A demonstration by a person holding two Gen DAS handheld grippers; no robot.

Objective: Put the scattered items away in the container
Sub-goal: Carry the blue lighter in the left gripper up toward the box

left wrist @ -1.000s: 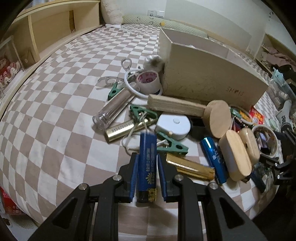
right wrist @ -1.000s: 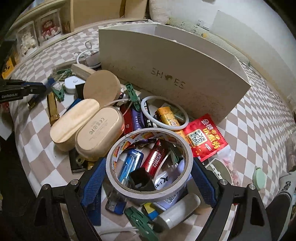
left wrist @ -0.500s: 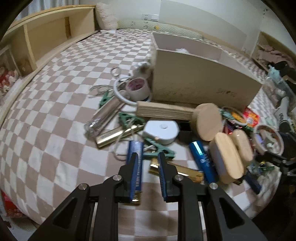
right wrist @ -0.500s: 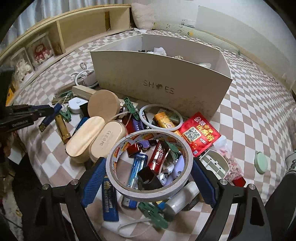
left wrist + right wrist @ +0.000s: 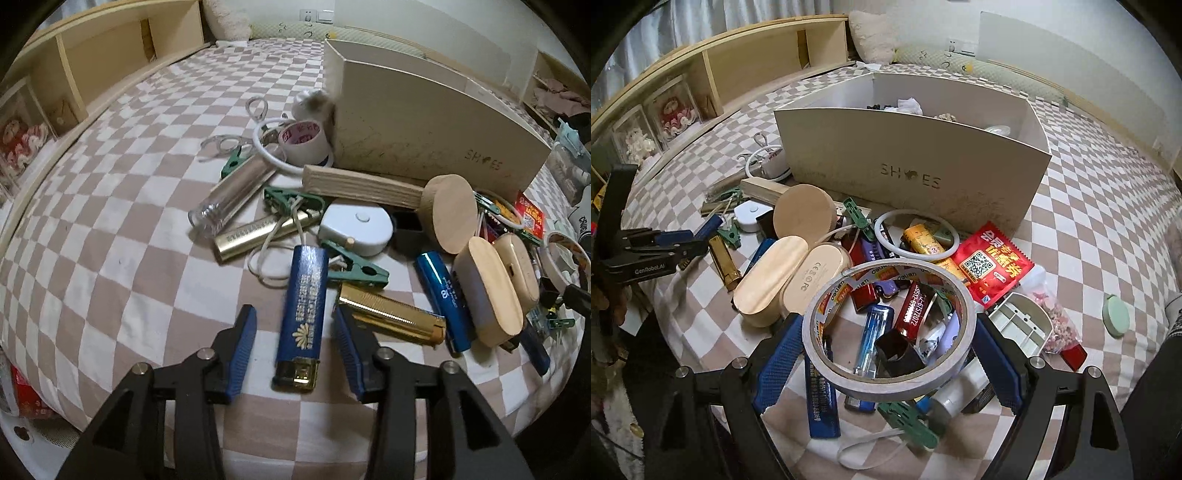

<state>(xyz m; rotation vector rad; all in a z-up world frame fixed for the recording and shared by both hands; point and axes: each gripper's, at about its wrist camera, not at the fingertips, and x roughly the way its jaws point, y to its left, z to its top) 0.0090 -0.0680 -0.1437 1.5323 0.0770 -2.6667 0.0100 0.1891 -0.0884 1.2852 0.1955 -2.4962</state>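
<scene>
A blue lighter (image 5: 304, 314) lies on the checked bed cover between the jaws of my left gripper (image 5: 293, 325). The jaws are opening and the pads stand clear of it on both sides. My right gripper (image 5: 888, 350) is shut on a wide ring of tape (image 5: 886, 328), held above a heap of lighters and clips. The cream shoe box (image 5: 912, 162) stands open just beyond the heap, with a few things inside. It also rises at the back right in the left wrist view (image 5: 424, 122). The left gripper (image 5: 690, 243) shows at the left edge of the right wrist view.
Around the lighter lie a gold lighter (image 5: 391, 314), green clips (image 5: 358, 269), a white tape measure (image 5: 356, 225), a clear tube (image 5: 236, 192), a wooden block (image 5: 362, 184) and a wooden disc (image 5: 452, 214). Two wooden cases (image 5: 790, 277) and a red sachet (image 5: 990, 262) lie near the tape. Shelving (image 5: 110, 62) runs along the left.
The left gripper held the blue lighter upright a second ago; now its jaws are spread and the lighter lies on the cover. The right gripper rose with the tape ring, bringing the box's inside into view.
</scene>
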